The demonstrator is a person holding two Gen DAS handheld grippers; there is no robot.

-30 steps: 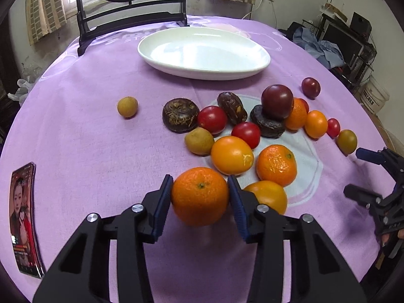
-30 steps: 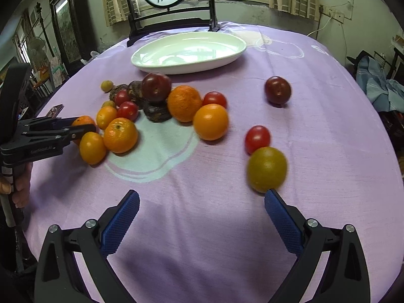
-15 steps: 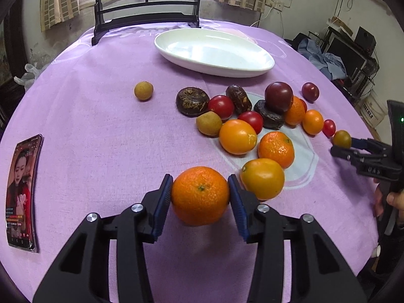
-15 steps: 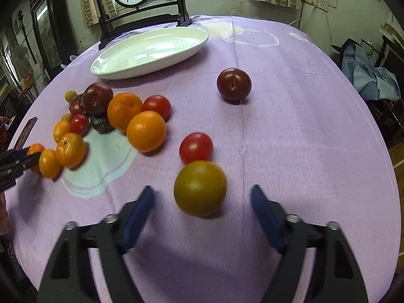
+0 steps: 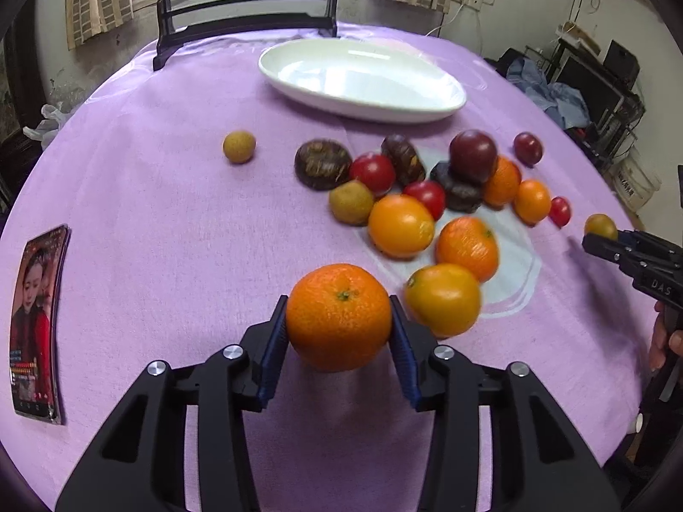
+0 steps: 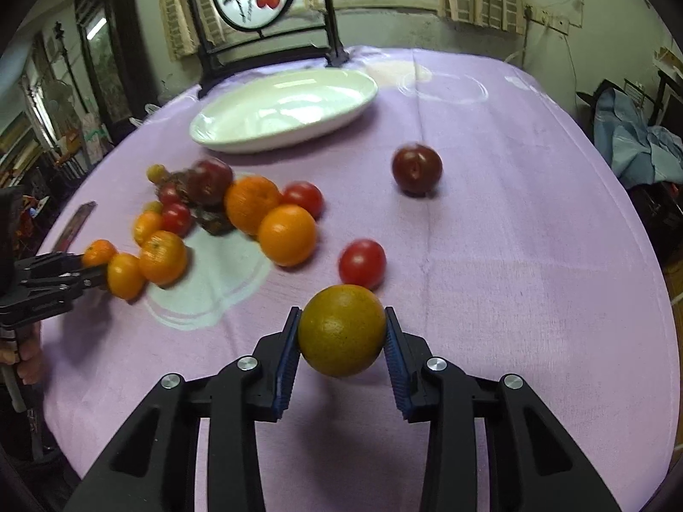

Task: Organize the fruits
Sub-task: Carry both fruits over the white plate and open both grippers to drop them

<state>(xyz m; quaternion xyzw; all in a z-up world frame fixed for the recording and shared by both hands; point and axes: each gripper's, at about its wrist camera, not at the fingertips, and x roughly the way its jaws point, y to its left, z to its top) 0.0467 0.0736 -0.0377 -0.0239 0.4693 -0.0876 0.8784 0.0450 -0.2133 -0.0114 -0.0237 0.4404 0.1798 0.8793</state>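
My left gripper (image 5: pixel 338 327) is shut on an orange mandarin (image 5: pixel 338 317) and holds it above the purple tablecloth. My right gripper (image 6: pixel 341 338) is shut on a greenish-yellow round fruit (image 6: pixel 341 330), just in front of a red tomato (image 6: pixel 362 263). A white oval plate (image 5: pixel 363 79) stands empty at the far side; it also shows in the right wrist view (image 6: pixel 284 109). Several oranges, tomatoes, plums and dark fruits lie in a pile (image 5: pixel 427 196) mid-table. The right gripper shows at the right edge of the left wrist view (image 5: pixel 627 251).
A lone plum (image 6: pixel 417 169) lies apart on the right. A small tan fruit (image 5: pixel 239 146) lies alone to the left. A phone (image 5: pixel 36 324) lies near the left table edge. A dark chair (image 5: pixel 247 13) stands behind the plate.
My right gripper moved forward and closed on the greenish-yellow fruit. My left gripper has risen and drawn back with the mandarin held.
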